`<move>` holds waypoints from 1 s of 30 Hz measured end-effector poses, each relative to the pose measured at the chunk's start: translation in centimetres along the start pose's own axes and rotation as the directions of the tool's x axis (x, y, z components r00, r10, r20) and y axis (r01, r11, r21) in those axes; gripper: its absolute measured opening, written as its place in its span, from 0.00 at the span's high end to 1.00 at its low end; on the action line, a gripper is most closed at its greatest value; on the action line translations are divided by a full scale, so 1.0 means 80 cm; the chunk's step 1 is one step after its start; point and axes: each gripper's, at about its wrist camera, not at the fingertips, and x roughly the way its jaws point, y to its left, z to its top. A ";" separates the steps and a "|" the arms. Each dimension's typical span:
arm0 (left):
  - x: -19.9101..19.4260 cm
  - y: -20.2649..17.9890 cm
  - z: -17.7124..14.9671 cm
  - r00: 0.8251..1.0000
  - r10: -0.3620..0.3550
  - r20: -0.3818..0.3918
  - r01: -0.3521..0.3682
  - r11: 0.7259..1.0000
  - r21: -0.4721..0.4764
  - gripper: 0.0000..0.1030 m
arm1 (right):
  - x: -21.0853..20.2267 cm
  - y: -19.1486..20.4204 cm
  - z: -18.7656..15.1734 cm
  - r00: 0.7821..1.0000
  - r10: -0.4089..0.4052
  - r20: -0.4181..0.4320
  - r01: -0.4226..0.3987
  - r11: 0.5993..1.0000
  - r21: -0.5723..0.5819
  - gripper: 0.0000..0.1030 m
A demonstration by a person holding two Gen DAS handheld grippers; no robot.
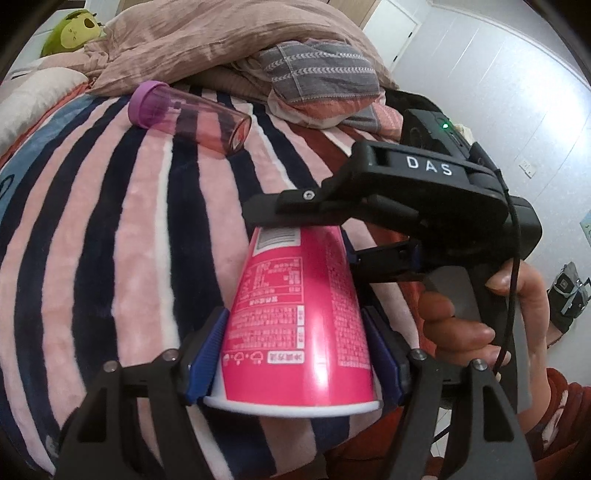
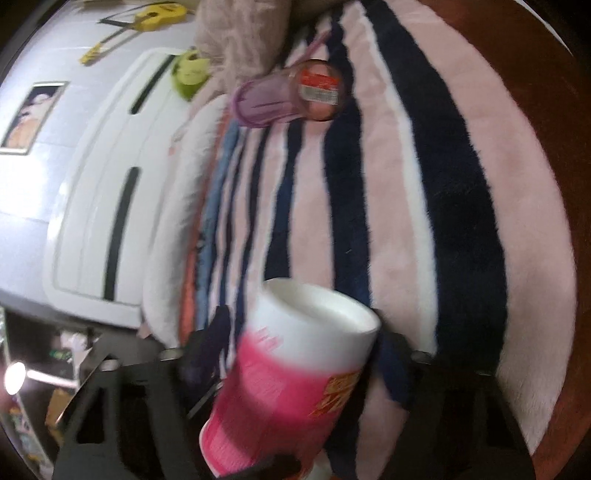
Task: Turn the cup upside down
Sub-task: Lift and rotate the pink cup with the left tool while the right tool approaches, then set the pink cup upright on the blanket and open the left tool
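Note:
A pink paper cup (image 1: 299, 325) with white printed text is held above a striped blanket (image 1: 140, 229). My left gripper (image 1: 295, 354) is shut on the cup near its white rim, blue pads on both sides. My right gripper (image 1: 332, 240) clamps the cup's narrow base end, seen from the side in the left wrist view. In the blurred right wrist view the cup (image 2: 295, 373) sits between my right gripper's fingers (image 2: 295, 354), its white recessed end facing away from the camera.
A purple-tinted clear tumbler (image 1: 192, 114) lies on its side on the blanket, also in the right wrist view (image 2: 288, 96). Bunched bedding and pillows (image 1: 229, 40) lie behind it. A green plush toy (image 1: 74, 29) is far left. White walls and a door are on the right.

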 end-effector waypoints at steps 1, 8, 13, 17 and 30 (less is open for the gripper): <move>-0.001 0.001 0.001 1.000 -0.008 0.009 0.008 1.000 0.004 0.33 | -0.001 0.004 0.001 1.000 -0.004 0.011 0.004 1.000 -0.014 0.40; 0.000 0.003 0.027 0.993 -0.073 0.093 0.070 0.997 0.039 0.29 | -0.046 0.080 0.007 0.980 -0.006 0.199 0.066 0.953 -0.297 0.47; 0.006 0.005 0.035 0.983 -0.125 0.134 0.117 0.991 0.066 0.25 | -0.059 0.123 -0.011 0.946 -0.026 0.324 0.195 0.842 -0.503 0.47; 0.018 0.008 0.026 0.990 -0.092 0.111 0.086 0.995 0.059 0.22 | -0.061 0.128 -0.032 0.932 -0.007 0.361 0.238 0.764 -0.599 0.47; 0.024 0.003 0.003 0.998 -0.048 0.040 0.046 0.998 0.045 0.13 | -0.070 0.108 -0.085 0.946 0.008 0.324 0.225 0.702 -0.676 0.43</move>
